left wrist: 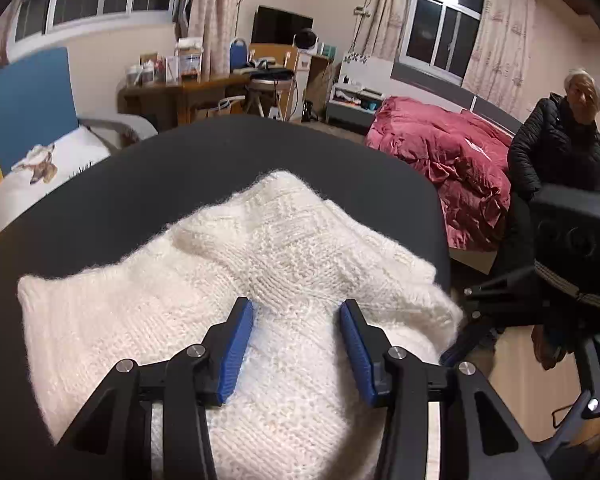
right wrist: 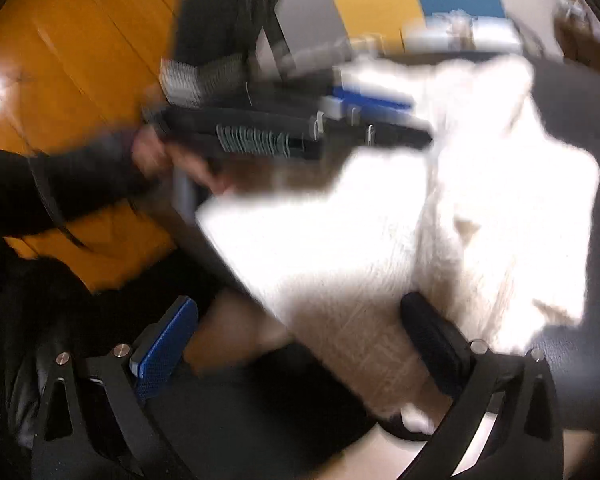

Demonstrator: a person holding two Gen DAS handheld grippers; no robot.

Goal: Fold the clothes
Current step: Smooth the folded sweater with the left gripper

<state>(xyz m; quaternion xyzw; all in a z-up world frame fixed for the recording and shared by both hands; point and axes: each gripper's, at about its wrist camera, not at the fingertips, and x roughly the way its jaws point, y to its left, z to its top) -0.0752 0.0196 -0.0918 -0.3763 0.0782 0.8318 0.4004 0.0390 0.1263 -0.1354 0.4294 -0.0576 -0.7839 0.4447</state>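
I am looking down over a white knitted sweater (left wrist: 236,280) that lies bunched on a dark round table (left wrist: 100,200), filling most of its near half and spilling a little past the right-hand edge. My left gripper (left wrist: 296,344) hovers low over the near part of the knit with its blue pads (left wrist: 236,352) spread apart. I see wool below and between the fingers but no pinch, so nothing is held. I judge it is placed there to pick a fold line or an edge.

From the right wrist view, which is badly smeared by motion, my right gripper (right wrist: 300,344) also stands wide, one finger on each side of the sweater's (right wrist: 380,240) hanging edge. The pads do not appear to press on it. That position suits catching the overhang so it can be lifted back onto the table.

In the background sit a bed with a red quilt (left wrist: 452,168) and a seated person in a dark jacket (left wrist: 556,148), well apart from the work. The sweater looks only loosely gathered, so folding seems at an early stage.
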